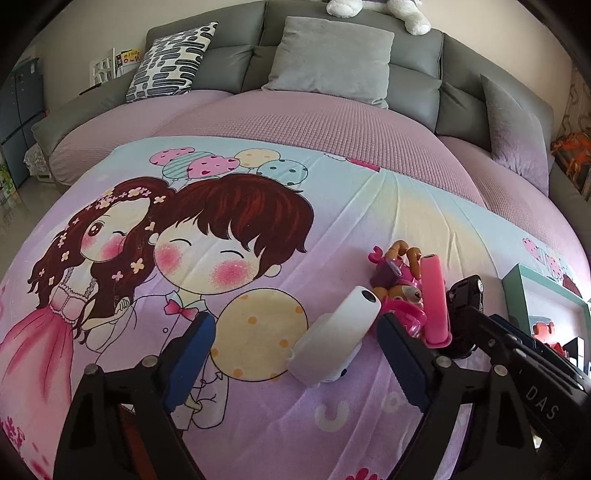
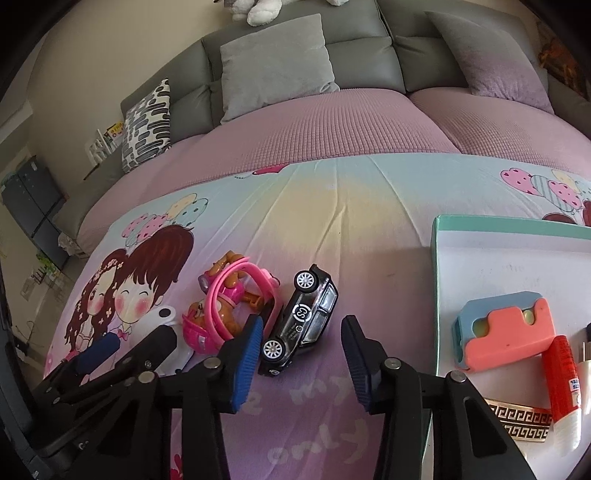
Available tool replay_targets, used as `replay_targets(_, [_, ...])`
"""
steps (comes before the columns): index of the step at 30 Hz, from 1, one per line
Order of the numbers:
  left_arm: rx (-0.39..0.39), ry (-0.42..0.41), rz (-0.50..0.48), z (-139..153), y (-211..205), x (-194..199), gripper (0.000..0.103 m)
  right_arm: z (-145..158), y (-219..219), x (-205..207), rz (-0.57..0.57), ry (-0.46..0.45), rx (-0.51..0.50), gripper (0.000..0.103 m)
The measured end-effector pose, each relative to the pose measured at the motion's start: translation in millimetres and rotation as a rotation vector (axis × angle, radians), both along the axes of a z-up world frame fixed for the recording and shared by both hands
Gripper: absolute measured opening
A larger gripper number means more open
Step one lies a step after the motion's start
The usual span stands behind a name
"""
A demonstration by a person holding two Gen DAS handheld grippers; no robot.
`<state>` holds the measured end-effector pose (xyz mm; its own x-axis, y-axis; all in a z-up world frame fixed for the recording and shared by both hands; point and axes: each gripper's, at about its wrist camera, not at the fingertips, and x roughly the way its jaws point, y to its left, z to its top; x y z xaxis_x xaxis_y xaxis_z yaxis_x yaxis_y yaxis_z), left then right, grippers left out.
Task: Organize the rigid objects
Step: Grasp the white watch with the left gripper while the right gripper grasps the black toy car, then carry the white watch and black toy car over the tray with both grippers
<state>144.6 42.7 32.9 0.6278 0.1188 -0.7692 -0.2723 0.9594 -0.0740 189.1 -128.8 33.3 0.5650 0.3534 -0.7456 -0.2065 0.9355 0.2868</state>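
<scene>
Cartoon-print sheet [image 2: 332, 206] spread over a pink bed cover, grey sofa back [image 1: 236, 62] behind. Left gripper [image 1: 295, 354] angled down over the sheet, jaws well apart, white cylinder [image 1: 338, 332] lying between them; no pad seen touching it, nothing held. Cylinder lying on its side, dark round end [image 1: 370, 296] pointing away from the camera. Just right of it, pup figure [image 1: 400, 291] in pink, with a pink band [image 1: 435, 299] lying against it. Right gripper [image 2: 303, 354] likewise angled down, jaws partly open, black toy car [image 2: 301, 317] between the pads. Car tipped on its side, wheels toward the left pad; left blue pad [image 2: 248, 363] right at the car's lower wheel, contact not certain; right pad clear of the car with bare sheet between. No grip on the car evident. Band looped about the pup figure [image 2: 221, 306] in the right view, touching the car's near side. Teal-rimmed white tray [image 2: 509, 269] at the right, on the sheet, well apart from the car. In the tray: blue-and-coral block [image 2: 509, 332], red glue stick [image 2: 561, 384] leaning against it, and a gold key-pattern strip [image 2: 521, 421] at the near edge. Same tray [image 1: 535, 291] visible at the right edge of the left view, partly hidden behind the right gripper's frame. Plush toy [image 1: 402, 11] on top of the sofa back.
</scene>
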Motion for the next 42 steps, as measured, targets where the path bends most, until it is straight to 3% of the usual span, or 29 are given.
replay_targets(2, [-0.027, 0.011, -0.013, -2.2, 0.9, 2.2, 0.06, -0.7, -1.4, 2.3, -0.006, 0.002, 0.004, 0.045])
replay_targets(10, [-0.065, 0.04, -0.034, -6.4, -0.6, 3.0, 0.034, -2.4, 4.5, 3.4, -0.015, 0.008, -0.038, 0.041])
replay_targets(17, [-0.048, 0.053, -0.044, -7.0, -3.9, 3.9, 0.032, -7.3, 10.5, 3.7, -0.015, 0.007, -0.091, 0.041])
replay_targets(21, [-0.053, 0.053, -0.039, -6.7, -3.5, 4.3, 0.031, -7.1, 4.3, 4.1, -0.041, 0.01, -0.073, 0.032])
replay_targets(31, [-0.105, 0.026, 0.018, 0.6, 8.3, -1.7, 0.02, 8.4, -9.6, 0.5, -0.057, -0.016, -0.021, 0.03])
replay_targets(42, [-0.075, -0.113, 0.016, 52.6, 5.6, -26.0, 0.02, 49.8, -31.1, -23.2, -0.09, -0.113, -0.014, 0.03])
